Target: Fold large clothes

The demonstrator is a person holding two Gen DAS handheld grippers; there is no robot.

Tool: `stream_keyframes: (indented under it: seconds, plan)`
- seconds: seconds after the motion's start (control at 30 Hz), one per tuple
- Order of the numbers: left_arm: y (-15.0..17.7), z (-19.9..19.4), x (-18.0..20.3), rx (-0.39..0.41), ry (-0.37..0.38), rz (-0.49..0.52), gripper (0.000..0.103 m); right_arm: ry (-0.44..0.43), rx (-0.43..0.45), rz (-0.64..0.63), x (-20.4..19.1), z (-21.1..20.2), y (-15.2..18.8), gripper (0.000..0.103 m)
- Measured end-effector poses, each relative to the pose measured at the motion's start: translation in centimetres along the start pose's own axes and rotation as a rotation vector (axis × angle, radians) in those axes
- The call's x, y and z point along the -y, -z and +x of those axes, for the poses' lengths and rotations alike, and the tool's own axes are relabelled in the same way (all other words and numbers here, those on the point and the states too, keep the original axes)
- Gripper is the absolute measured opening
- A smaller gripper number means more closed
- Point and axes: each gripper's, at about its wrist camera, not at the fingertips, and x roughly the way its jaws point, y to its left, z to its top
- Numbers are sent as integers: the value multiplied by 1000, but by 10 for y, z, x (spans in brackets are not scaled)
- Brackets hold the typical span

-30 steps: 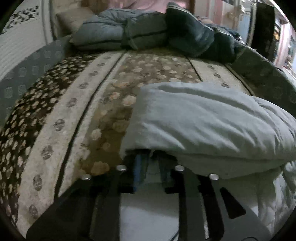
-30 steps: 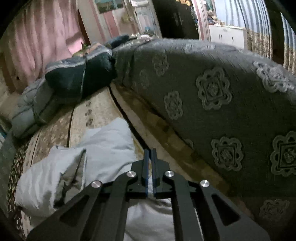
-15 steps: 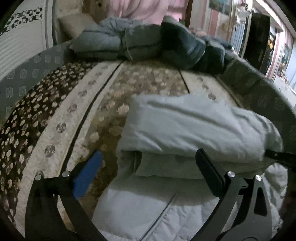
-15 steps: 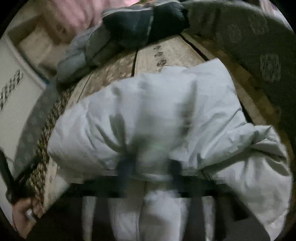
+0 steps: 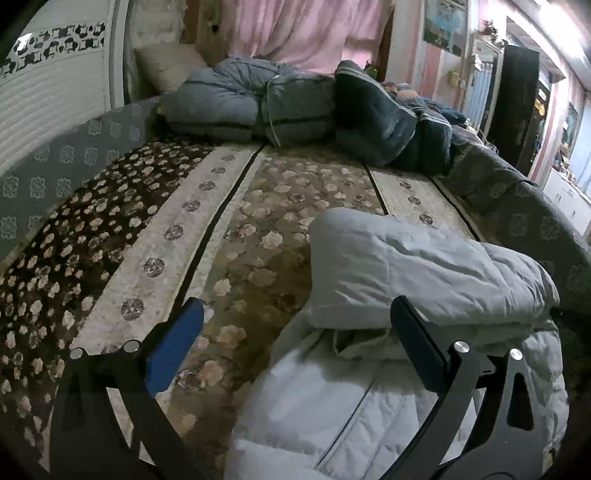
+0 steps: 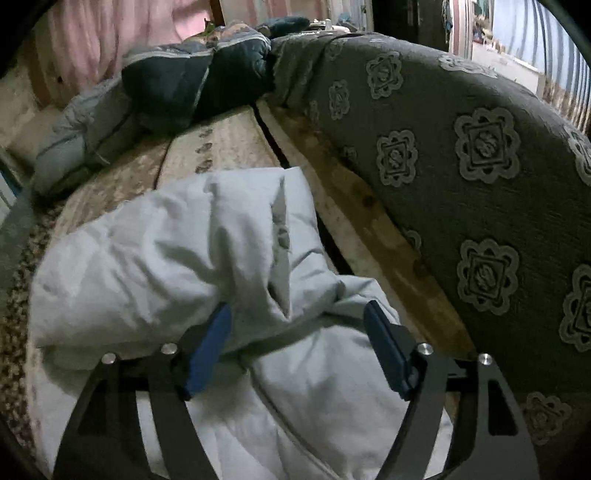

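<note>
Pale grey padded jacket (image 5: 399, 266) lies on the floral bedspread (image 5: 229, 221), toward the bed's near right side, right up against the grey medallion-patterned cushion (image 6: 480, 192) that runs along the right edge. Upper part of the jacket is folded over onto the lower part, making a thick puffy roll on top; a seam or zipper line runs down the flat lower layer toward the camera. Left gripper (image 5: 295, 343) — jaws spread wide, holding nothing; its blue-padded finger (image 5: 173, 350) sits over bare bedspread just left of the jacket, the dark finger (image 5: 417, 350) over the jacket's near fold. Right gripper (image 6: 301, 349) — jaws also spread, nothing pinched; both blue pads (image 6: 208, 347) are at the near edge of the folded-over layer, the left one looks to be touching or tucked against the cloth, contact of the right one I cannot tell. In the right wrist view the folded layer bulges up between and ahead of the fingers, with a crease down its middle. At the far edge of the bed, a pile of blue-grey quilts (image 5: 255, 107) and a darker navy one (image 5: 384, 122), well apart from the jacket. A beige pillow (image 5: 170, 70) sits at the far left corner, pink curtain (image 5: 314, 33) behind.
</note>
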Motion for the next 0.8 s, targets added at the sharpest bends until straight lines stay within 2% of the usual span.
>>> stream_keyframes:
  seconds: [0.07, 0.13, 0.23, 0.33, 0.43, 0.5, 0.6, 0.67, 0.8]
  plan:
    - [9, -2, 2, -3, 10, 52, 100, -46, -8, -20, 10, -17, 10, 81]
    - [23, 3, 6, -36, 51, 122, 100, -86, -32, -32, 16, -31, 29, 84]
    - [51, 6, 3, -105, 34, 207, 100, -100, -86, -27, 27, -31, 47, 85]
    - [75, -13, -12, -132, 46, 184, 100, -107, -148, -28, 55, -35, 75, 85]
    - [103, -35, -35, -152, 49, 79, 100, -100, -201, -61, 84, -50, 97, 85]
    - [133, -42, -50, -177, 26, 50, 100, -95, -221, -60, 99, -66, 107, 85]
    - [166, -37, -59, -248, -32, 94, 100, -110, -265, -9, 121, -87, 124, 85]
    - [175, -35, -60, -272, -48, 133, 100, -94, -289, -9, 130, -91, 135, 85]
    - [178, -39, -58, -266, -24, 110, 100, -72, -346, -34, 145, -85, 156, 85]
